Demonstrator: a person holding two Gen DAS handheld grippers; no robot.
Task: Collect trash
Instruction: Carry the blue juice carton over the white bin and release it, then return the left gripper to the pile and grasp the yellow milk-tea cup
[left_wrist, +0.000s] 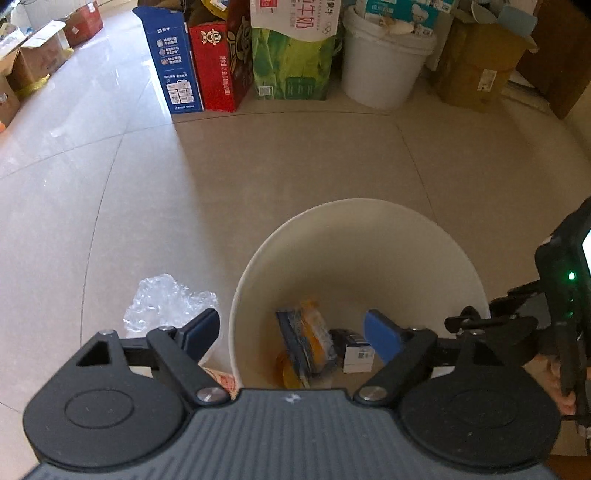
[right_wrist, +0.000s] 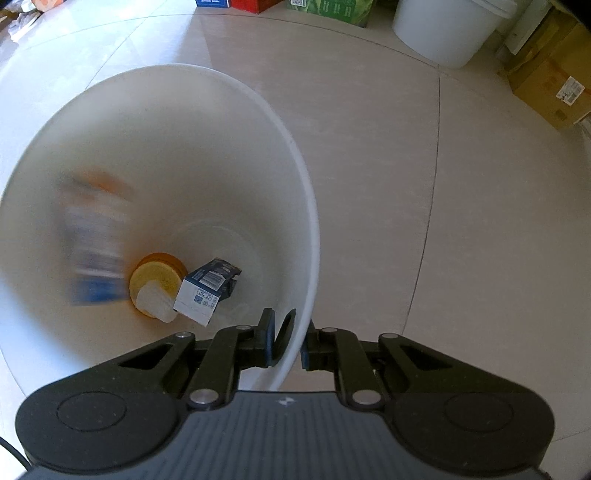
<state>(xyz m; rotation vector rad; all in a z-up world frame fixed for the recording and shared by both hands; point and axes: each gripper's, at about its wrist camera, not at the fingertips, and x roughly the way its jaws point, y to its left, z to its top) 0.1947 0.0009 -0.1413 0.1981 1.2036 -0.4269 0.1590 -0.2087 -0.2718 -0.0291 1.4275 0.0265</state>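
A white bin (left_wrist: 351, 229) stands on the tiled floor. Inside lie a blue and orange wrapper (left_wrist: 306, 343), a small blue and white box (left_wrist: 354, 350) and an orange round lid (right_wrist: 159, 277). In the right wrist view the wrapper (right_wrist: 96, 236) is motion-blurred, beside the box (right_wrist: 207, 291). My left gripper (left_wrist: 291, 328) hangs open over the bin's near side, holding nothing. My right gripper (right_wrist: 291, 343) is shut on the bin's rim (right_wrist: 295, 158), one finger inside and one outside. Crumpled clear plastic (left_wrist: 166, 302) lies on the floor left of the bin, and a red and white wrapper (left_wrist: 221, 380) shows under the left gripper.
Along the far wall stand a blue carton (left_wrist: 173, 62), a red carton (left_wrist: 218, 62), a green pack (left_wrist: 291, 66), a white bucket (left_wrist: 384, 59) and cardboard boxes (left_wrist: 476, 59). More boxes (left_wrist: 37, 59) sit far left. A hand (left_wrist: 557, 384) holds the right gripper's body (left_wrist: 565, 295).
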